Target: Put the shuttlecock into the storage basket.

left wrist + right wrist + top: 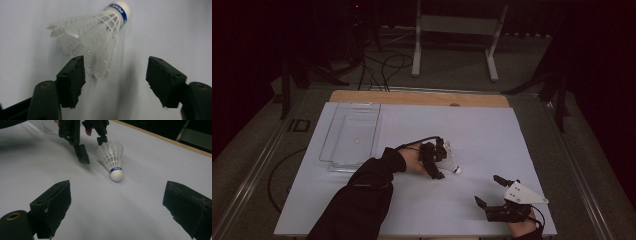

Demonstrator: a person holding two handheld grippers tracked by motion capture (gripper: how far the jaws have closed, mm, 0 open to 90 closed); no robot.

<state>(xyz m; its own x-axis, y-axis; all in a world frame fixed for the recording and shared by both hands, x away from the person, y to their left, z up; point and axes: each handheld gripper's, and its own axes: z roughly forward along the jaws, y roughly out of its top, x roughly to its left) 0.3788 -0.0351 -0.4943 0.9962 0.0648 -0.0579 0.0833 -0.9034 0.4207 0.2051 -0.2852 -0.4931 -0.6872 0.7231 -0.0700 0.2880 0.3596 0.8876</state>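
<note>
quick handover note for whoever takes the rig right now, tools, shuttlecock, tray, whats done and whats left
Left tool: jaws open around the skirt end of the shuttlecock, one pad at the skirt, no squeeze yet.
Right tool: open, holds nothing, low over the table near its front right corner.
Shuttlecock lies on its side mid-table, cork toward the right tool.
Clear tray sits at the far left.
Done: left tool in place.
Left: close, lift; probably into the tray.

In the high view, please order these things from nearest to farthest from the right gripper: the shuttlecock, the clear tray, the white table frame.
1. shuttlecock, up-left of the right gripper, mid-table.
2. clear tray, far left of the table.
3. white table frame, on the floor beyond the table.
</note>
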